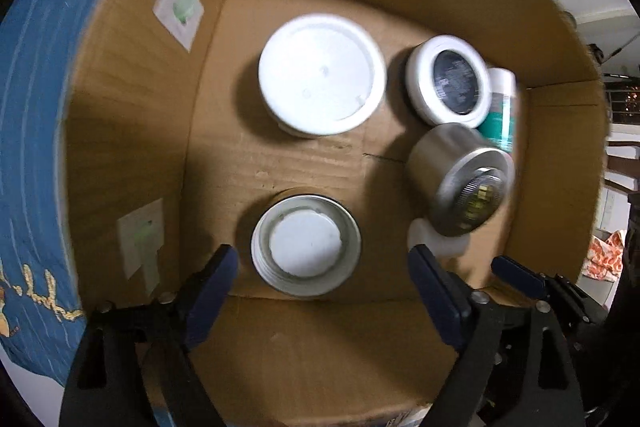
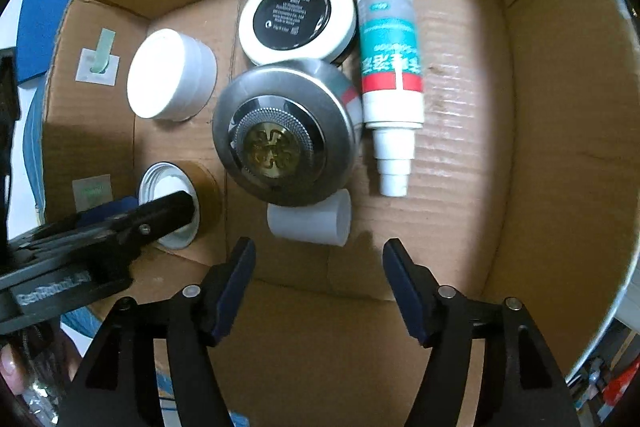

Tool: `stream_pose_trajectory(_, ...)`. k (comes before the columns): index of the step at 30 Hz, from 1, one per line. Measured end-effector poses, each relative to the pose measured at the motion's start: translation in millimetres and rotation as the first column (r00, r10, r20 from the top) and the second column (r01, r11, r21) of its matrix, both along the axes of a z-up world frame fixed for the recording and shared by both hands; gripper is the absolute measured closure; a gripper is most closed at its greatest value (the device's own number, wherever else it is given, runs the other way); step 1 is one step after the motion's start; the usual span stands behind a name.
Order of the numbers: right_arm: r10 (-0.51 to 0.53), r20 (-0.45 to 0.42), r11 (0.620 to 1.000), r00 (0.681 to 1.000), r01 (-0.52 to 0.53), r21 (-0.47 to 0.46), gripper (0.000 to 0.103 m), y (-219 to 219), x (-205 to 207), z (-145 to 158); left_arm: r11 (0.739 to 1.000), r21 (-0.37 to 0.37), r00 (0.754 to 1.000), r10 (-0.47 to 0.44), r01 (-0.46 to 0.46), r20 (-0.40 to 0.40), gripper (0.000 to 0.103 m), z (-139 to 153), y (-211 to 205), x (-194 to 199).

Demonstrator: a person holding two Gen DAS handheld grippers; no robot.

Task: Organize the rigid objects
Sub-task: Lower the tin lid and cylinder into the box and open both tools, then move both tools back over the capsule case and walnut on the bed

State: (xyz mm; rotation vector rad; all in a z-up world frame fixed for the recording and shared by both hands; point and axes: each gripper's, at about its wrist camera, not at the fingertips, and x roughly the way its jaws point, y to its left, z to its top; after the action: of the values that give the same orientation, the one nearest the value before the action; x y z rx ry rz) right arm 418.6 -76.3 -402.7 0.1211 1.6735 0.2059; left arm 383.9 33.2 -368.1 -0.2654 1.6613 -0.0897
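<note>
Cardboard box [image 2: 540, 147] holds all the rigid items. Silver round canister [image 2: 280, 131] sits mid-floor, tilted, its brass-centred end facing the camera; print on it is unreadable. It overlaps the white tin with black label [image 2: 296, 17] behind, label text too small to read. White spray bottle [image 2: 390, 67] lies flat just beside the canister, cap off, nozzle exposed. A small white cap [image 2: 310, 221] lies partly under the canister. White lidded tub [image 1: 322, 73] stands apart to the left. Amber jar [image 1: 306, 247] stands open-mouthed, white inside, its body hidden from above.

Left gripper [image 1: 322, 267] jaws stand apart around the jar, not pressing. Right gripper [image 2: 318, 259] jaws apart, nothing between them. Left-wrist view is blurred.
</note>
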Motion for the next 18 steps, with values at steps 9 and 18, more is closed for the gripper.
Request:
stream_pose_trajectory(9, -0.026, 0.082, 0.999, 0.996, 0.029, -0.041, 0.001, -24, -35, 43, 0.997, 0.073, 0.983, -0.034, 0.021, 0.183, 0.001, 63, -4, -37)
stream_pose_trajectory(18, -0.026, 0.199, 0.993, 0.98, 0.048, -0.106, 0.0, -26, -65, 97, 0.993, 0.118, 0.947, -0.047, 0.01, 0.317, 0.001, 111, -5, -54)
